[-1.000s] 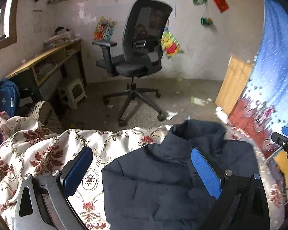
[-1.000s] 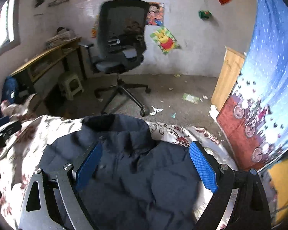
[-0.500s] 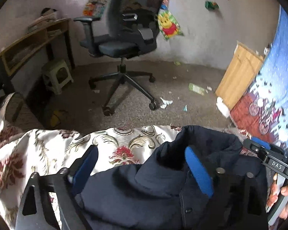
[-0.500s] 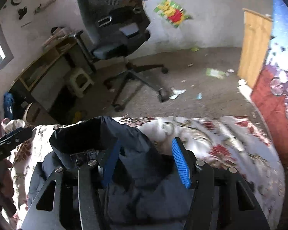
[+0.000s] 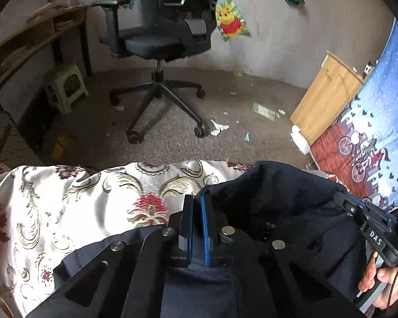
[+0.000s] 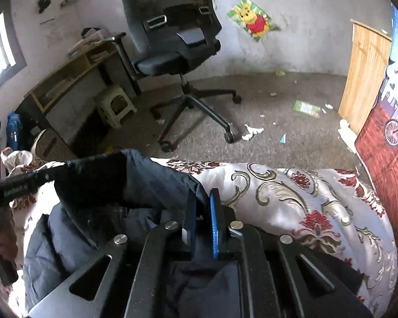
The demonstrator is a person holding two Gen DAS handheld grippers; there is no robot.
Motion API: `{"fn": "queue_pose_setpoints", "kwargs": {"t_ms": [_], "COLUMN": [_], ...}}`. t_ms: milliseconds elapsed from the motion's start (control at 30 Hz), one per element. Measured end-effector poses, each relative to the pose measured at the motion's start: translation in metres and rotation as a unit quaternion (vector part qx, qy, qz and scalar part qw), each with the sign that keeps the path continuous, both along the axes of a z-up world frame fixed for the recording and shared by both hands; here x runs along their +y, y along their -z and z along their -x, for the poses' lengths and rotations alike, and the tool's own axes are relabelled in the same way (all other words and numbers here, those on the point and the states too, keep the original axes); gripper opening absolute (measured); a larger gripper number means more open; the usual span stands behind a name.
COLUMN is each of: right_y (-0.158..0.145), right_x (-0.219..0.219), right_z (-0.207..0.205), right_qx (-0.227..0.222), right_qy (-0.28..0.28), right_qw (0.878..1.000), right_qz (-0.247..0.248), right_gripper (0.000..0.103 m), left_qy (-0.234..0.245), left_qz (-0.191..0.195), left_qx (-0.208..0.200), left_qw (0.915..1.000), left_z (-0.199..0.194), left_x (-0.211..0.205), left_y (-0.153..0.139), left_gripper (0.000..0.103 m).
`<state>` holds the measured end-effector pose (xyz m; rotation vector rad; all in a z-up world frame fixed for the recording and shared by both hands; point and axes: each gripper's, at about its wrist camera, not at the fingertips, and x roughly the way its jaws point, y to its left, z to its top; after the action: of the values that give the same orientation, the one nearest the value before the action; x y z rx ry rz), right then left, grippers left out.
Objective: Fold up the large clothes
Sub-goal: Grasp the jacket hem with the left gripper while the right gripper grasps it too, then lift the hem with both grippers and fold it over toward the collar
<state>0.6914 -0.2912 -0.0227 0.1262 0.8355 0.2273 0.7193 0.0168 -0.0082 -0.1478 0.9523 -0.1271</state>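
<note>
Floral bedspread (image 5: 66,206) fills the left wrist view, with the navy padded jacket (image 5: 278,201) lying on it near the edge, and the left gripper (image 5: 197,201) is clamped tight on one side of its collar, so a thin pinch could let that slick fabric slide out once it's lifted. From the right wrist view the right gripper (image 6: 203,198) is squeezed onto the collar's other side, and I'd guess uneven pulling drags the jacket toward the littered floor (image 6: 291,122) or skews the fold.
</note>
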Motion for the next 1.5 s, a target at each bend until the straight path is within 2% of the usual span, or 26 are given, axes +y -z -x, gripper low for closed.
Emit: {"fn": "queue_pose_setpoints", "kwargs": {"t_ms": [67, 133, 333, 467, 600, 700, 800, 1000, 1033, 1133, 1233, 1267, 1367, 1500], "right_y": [-0.005, -0.003, 0.019, 0.035, 0.045, 0.038, 0.028, -0.013, -0.017, -0.015, 0.013, 0.025, 0.043, 0.044], "right_x": [-0.008, -0.014, -0.019, -0.019, -0.013, -0.018, -0.026, -0.039, -0.037, -0.024, -0.013, -0.014, -0.014, -0.010], "right_z": [0.018, 0.036, 0.071, 0.075, 0.078, 0.084, 0.092, 0.107, 0.103, 0.071, 0.045, 0.042, 0.050, 0.061], "right_qx": [-0.018, -0.024, -0.006, 0.020, 0.032, 0.030, 0.015, -0.081, -0.083, -0.039, 0.030, 0.049, 0.058, 0.049], "right_qy": [-0.004, -0.012, -0.038, -0.036, -0.042, -0.036, -0.014, 0.032, 0.035, 0.026, 0.019, 0.018, 0.012, -0.021], "right_qw": [1.000, 1.000, 0.998, 0.998, 0.995, 0.997, 0.999, 0.996, 0.996, 0.999, 0.999, 0.998, 0.998, 0.999], "right_qz": [-0.002, -0.002, 0.040, 0.057, 0.082, 0.063, 0.027, -0.014, -0.018, -0.011, -0.006, -0.018, -0.026, -0.009], "right_gripper": [0.006, 0.006, 0.006, 0.006, 0.006, 0.006, 0.009, 0.009, 0.009, 0.010, 0.009, 0.009, 0.010, 0.010], "left_qy": [0.003, 0.018, 0.071, 0.093, 0.093, 0.099, 0.107, 0.110, 0.112, 0.117, 0.109, 0.106, 0.106, 0.134], "left_qz": [0.015, 0.012, -0.004, -0.021, -0.028, -0.050, -0.059, -0.063, -0.067, -0.077, -0.088, -0.085, -0.075, -0.058], "left_qx": [-0.013, -0.017, 0.003, 0.025, 0.039, 0.030, 0.017, 0.007, 0.007, 0.007, 0.011, 0.013, 0.001, -0.067], "left_qw": [0.9998, 0.9996, 0.9975, 0.9952, 0.9945, 0.9934, 0.9924, 0.9920, 0.9914, 0.9901, 0.9901, 0.9906, 0.9915, 0.9870], "left_z": [0.016, 0.032, 0.078, 0.093, 0.099, 0.104, 0.108, 0.108, 0.108, 0.108, 0.107, 0.107, 0.108, 0.118], "left_x": [0.012, 0.018, 0.017, 0.008, 0.003, -0.002, -0.002, 0.000, -0.001, -0.003, -0.004, -0.004, -0.001, 0.002], "left_y": [-0.006, -0.007, 0.015, 0.043, 0.065, 0.067, 0.063, 0.052, 0.051, 0.050, 0.047, 0.044, 0.029, -0.007], "left_gripper": [0.005, 0.005, 0.005, 0.004, 0.004, 0.004, 0.004, 0.005, 0.005, 0.005, 0.005, 0.006, 0.009, 0.011]}}
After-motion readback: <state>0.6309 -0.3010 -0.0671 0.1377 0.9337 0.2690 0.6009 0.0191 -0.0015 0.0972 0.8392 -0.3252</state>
